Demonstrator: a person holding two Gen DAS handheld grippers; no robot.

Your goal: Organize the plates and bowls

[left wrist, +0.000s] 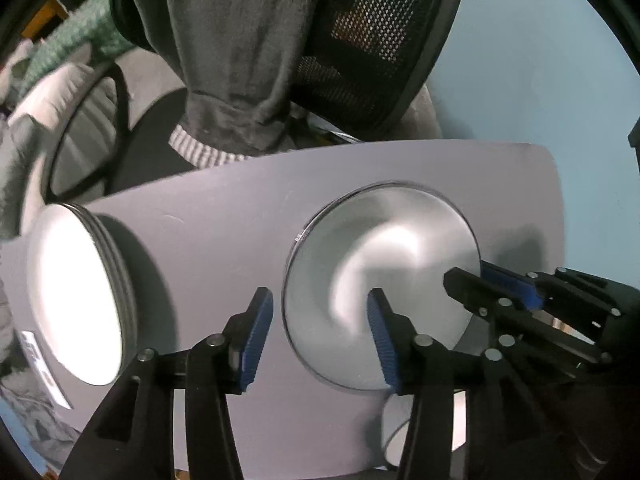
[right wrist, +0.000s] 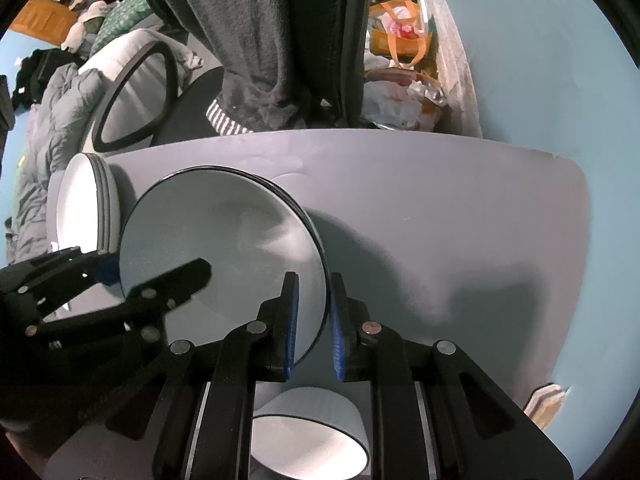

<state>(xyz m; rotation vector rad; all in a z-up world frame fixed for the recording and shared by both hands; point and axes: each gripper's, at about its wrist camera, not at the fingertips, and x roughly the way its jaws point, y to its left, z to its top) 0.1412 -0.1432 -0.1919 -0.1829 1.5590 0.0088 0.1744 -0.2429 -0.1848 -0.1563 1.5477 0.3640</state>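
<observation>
Gripping: the plate rim is pinched by the right gripper fingers.
Left gripper: fingers spread astride the rim.
Handling: judged stiff, glazed, slippery, breakable; best held at the rim.

— Was there room on the table?
— Its right half lay bare. The plate stack crowded the left edge, the bowl sat near, and the chair blocked behind.

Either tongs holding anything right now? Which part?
Right tongs straddle the near rim of the plate, pads on either side of the edge. Left tongs are open, one finger over the same plate's left rim, gripping nothing.
</observation>
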